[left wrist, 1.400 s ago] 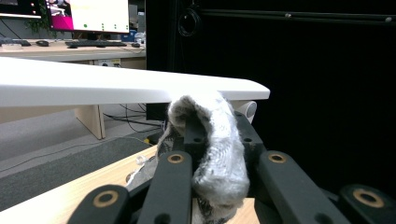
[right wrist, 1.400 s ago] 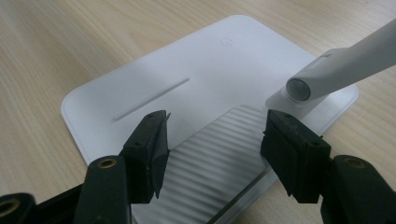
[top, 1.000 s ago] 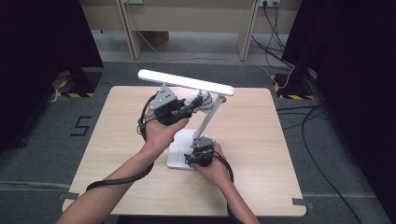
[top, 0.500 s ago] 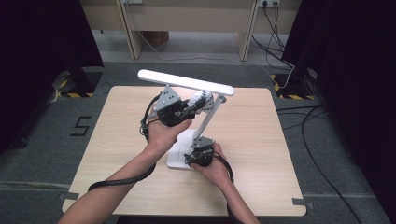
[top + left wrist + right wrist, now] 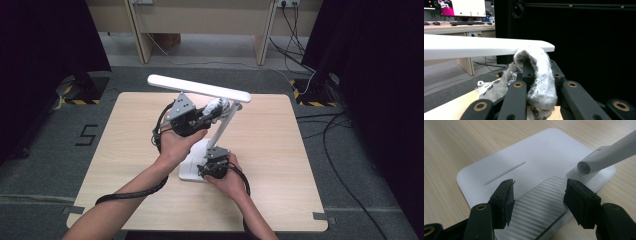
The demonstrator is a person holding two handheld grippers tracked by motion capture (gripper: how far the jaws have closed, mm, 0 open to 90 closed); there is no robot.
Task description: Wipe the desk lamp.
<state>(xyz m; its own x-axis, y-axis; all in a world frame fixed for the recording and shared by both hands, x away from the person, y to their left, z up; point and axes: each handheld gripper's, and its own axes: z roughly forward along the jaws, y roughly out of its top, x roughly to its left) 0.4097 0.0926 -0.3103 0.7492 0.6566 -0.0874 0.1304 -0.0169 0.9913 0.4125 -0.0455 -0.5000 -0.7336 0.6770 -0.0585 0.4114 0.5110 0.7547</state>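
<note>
Left tongs (image 5: 212, 112) clamp a soft, limp cloth (image 5: 540, 75) under the lamp (image 5: 200, 89) head at table centre; right tongs (image 5: 537, 195), at 6 o'clock, stand open over the stiff, probably slick base (image 5: 529, 157).

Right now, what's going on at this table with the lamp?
A person is cleaning a white desk lamp on the table. The left hand-held gripper is shut on a grey cloth, held up under the lamp's light bar. The right hand-held gripper rests open over the lamp's base, its jaws to either side of the ribbed patch, apparently steadying it.
</note>
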